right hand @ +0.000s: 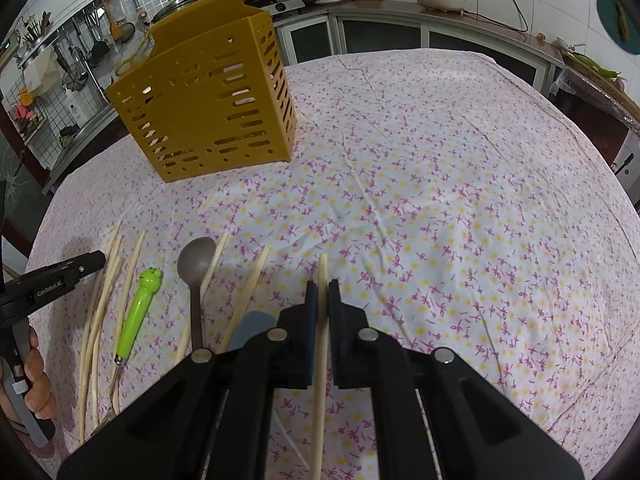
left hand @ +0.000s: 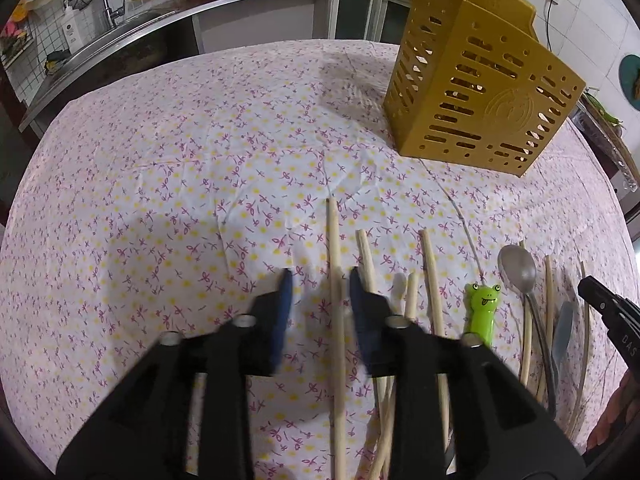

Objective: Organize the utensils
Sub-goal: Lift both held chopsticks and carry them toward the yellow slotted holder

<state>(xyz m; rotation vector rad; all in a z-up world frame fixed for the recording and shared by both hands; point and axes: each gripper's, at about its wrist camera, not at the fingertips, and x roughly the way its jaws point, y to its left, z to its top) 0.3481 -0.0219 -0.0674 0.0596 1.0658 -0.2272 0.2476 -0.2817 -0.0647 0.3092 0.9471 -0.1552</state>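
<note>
Right hand-held gripper (right hand: 319,286) is clamping one chopstick (right hand: 320,360), left hand-held gripper (left hand: 319,280) is straddling another loosely; lift level toward yellow holder (right hand: 204,100) at eleven o'clock.

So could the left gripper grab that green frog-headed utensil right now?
Probably yes. The left gripper stands open over one wooden chopstick, holding nothing, and the green frog-headed utensil lies uncovered just to its right; only neighbouring chopsticks lie between them.
</note>
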